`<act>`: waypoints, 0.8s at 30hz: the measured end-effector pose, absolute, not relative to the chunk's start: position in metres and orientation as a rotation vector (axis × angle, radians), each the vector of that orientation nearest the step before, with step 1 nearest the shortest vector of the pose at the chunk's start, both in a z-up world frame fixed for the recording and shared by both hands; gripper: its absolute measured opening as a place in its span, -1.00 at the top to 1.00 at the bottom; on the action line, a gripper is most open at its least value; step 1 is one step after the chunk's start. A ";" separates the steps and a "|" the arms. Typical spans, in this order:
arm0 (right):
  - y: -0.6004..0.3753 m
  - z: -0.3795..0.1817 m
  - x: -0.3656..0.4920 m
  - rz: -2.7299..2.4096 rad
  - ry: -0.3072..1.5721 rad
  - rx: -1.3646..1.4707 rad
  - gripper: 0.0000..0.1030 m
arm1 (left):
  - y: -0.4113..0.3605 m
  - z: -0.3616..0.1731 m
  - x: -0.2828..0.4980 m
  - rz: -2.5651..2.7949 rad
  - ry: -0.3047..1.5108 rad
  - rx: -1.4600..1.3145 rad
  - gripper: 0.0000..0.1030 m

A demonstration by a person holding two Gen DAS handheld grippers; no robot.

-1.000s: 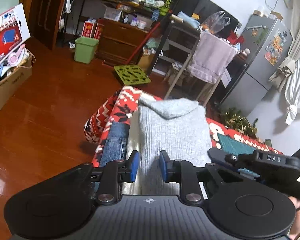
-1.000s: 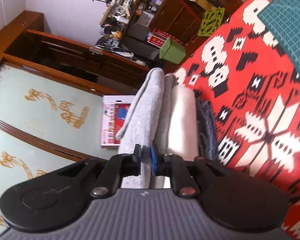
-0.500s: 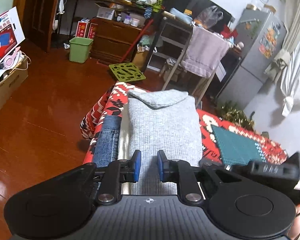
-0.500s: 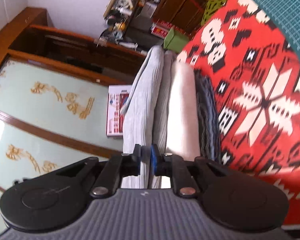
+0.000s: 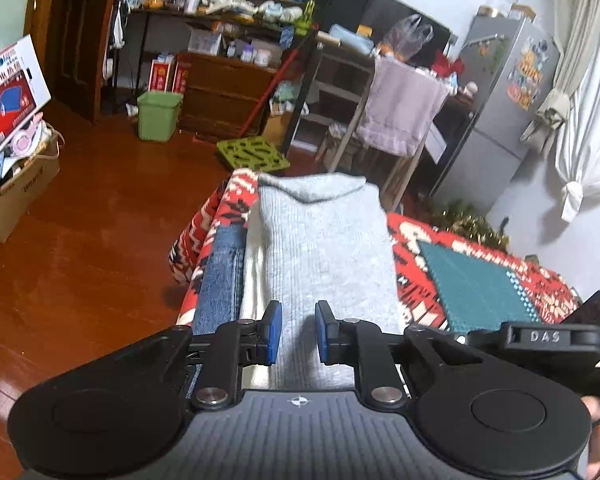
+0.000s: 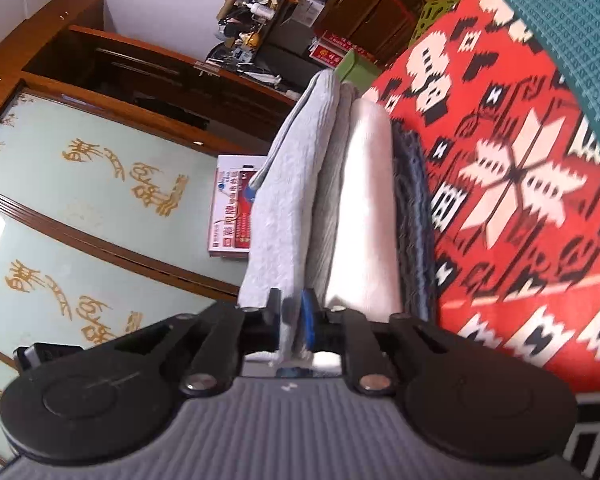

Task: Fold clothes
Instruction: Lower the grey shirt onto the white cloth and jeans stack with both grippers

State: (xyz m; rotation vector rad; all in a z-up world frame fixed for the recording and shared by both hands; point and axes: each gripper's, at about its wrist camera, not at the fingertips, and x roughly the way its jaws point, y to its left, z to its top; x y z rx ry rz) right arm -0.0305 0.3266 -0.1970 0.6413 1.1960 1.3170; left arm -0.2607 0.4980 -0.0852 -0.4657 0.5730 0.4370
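Left gripper (image 5: 297, 336): blue-padded fingers (image 5: 274, 332) parted, a clear gap between them, nothing clamped; it hovers over the near end of the folded light-grey ribbed knit sweater (image 5: 326, 248), contact with the fabric not determinable. Right gripper (image 6: 291, 324): tilted sideways, fingers drawn together on the near edge of the grey sweater (image 6: 288, 208), fabric pinched between the pads. In the left wrist view the sweater tops a stack; a folded cream-white garment (image 5: 254, 272) shows as a strip along its 9 o'clock edge, and folded blue denim (image 5: 220, 280) lies further toward 9 o'clock, lowest visible layer. The right wrist view, rotated, shows the same layers edge-on: grey knit, the cream garment (image 6: 366, 208), then the dark denim (image 6: 414, 232), against the red, white and black patterned cloth (image 6: 520, 184) covering the surface. The stack sits along the cloth's (image 5: 408, 248) far-left edge. A teal gridded cutting mat (image 5: 476, 288) lies on the cloth at 3 o'clock from the stack, apart from it. The right gripper's black body (image 5: 548, 336), marked "DAS", enters the left view at 4 o'clock. Background: green plastic bin (image 5: 158, 114) on the wooden floor at 11 o'clock, grey fridge (image 5: 500, 92) at 1 o'clock.
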 end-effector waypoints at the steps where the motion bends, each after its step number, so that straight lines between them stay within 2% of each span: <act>1: 0.328 -0.197 -0.033 1.324 1.200 0.634 0.68 | 0.495 -0.083 -0.261 0.428 0.566 -0.457 0.67; 2: 0.328 -0.197 -0.036 1.331 1.204 0.623 0.68 | 0.492 -0.082 -0.261 0.416 0.569 -0.446 0.67; 4: 0.329 -0.195 -0.041 1.328 1.197 0.571 0.88 | 0.487 -0.086 -0.257 0.411 0.606 -0.412 0.66; 7: 0.324 -0.194 -0.042 1.301 1.201 0.552 0.89 | 0.484 -0.098 -0.254 0.451 0.681 -0.363 0.66; 10: 0.315 -0.190 -0.041 1.283 1.181 0.525 0.88 | 0.485 -0.102 -0.263 0.445 0.672 -0.394 0.67; 19: 0.327 -0.154 -0.042 1.335 1.066 0.472 0.82 | 0.505 -0.078 -0.273 0.406 0.480 -0.586 0.76; 24: 0.356 -0.147 -0.051 1.355 1.080 0.433 0.81 | 0.522 -0.101 -0.248 0.349 0.515 -0.748 0.95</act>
